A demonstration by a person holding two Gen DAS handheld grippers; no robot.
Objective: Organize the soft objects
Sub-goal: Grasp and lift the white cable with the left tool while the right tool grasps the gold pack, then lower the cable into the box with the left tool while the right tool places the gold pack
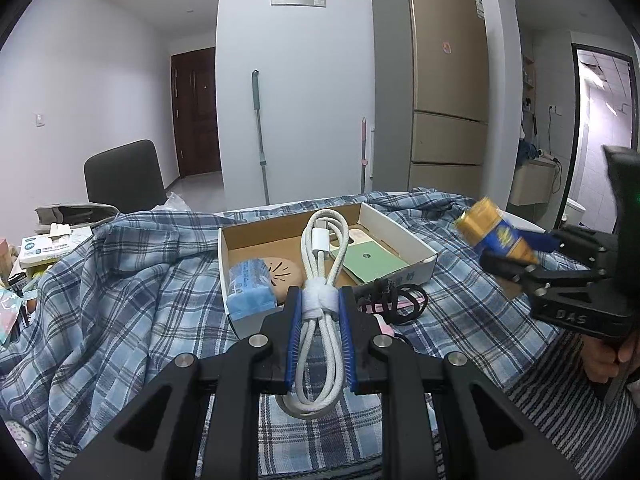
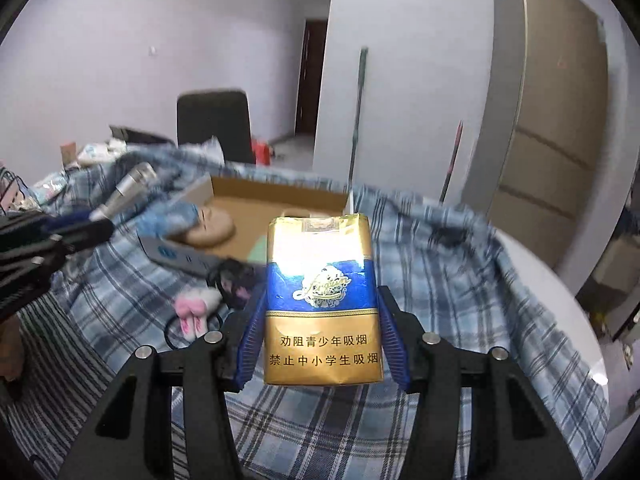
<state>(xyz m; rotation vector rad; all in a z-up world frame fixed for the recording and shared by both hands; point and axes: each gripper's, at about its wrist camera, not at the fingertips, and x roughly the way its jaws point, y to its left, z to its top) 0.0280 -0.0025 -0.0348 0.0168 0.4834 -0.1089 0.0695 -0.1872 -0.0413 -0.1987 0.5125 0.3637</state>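
**Cable in my left grip, soft pack in my right, box ahead**

From my left wrist: my left hand-held gripper is clamped tight on a coiled white cable, its blue pads pressing the strap at the coil's waist. Just beyond it sits the open cardboard box on the plaid cloth covering the table. Inside the box, a blue packet lies at the near left, a tan round disc beside it, and a green card towards the right. A black cord lies on the cloth touching the box's near wall. At far right my right hand-held gripper holds its pack in the air.

From my right wrist: my right hand-held gripper stands partly open, both pads closed against the sides of a gold-and-blue cigarette pack, held upright above the cloth. The box lies beyond it, to the left, with a pink plush toy on the cloth nearer me.
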